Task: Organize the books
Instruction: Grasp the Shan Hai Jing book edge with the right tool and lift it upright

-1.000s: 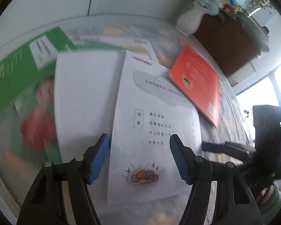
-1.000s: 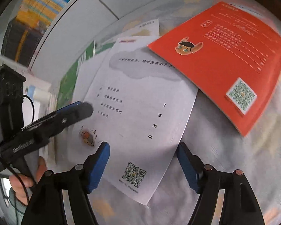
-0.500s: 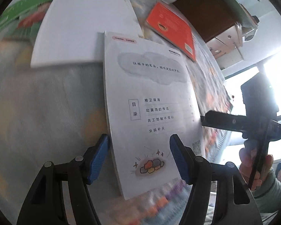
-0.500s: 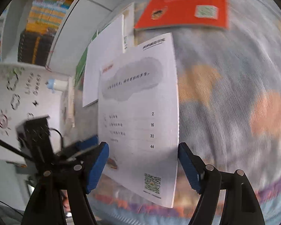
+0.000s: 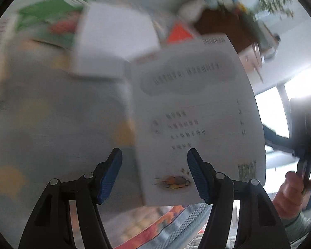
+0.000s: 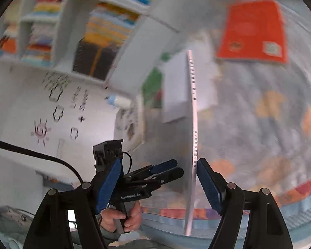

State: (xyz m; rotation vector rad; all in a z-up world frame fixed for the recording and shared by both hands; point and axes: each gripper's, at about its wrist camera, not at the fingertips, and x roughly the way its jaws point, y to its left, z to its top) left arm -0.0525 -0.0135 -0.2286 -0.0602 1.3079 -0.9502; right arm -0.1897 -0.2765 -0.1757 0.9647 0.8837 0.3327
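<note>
Centre of the right wrist view, your white book [image 6: 191, 124] has tipped up on edge, ready for shelving; left gripper [image 5: 154, 155] and right gripper [image 6: 158, 166] gape, neither clamping it.

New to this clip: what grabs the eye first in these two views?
The white booklet, with its printed contents list and a small coloured drawing, fills the middle of the left wrist view, lifted off the patterned cloth and seen edge-on in the right wrist view. Behind it lie an orange book and a green one. Packed white shelves fill the upper left of the right view.
</note>
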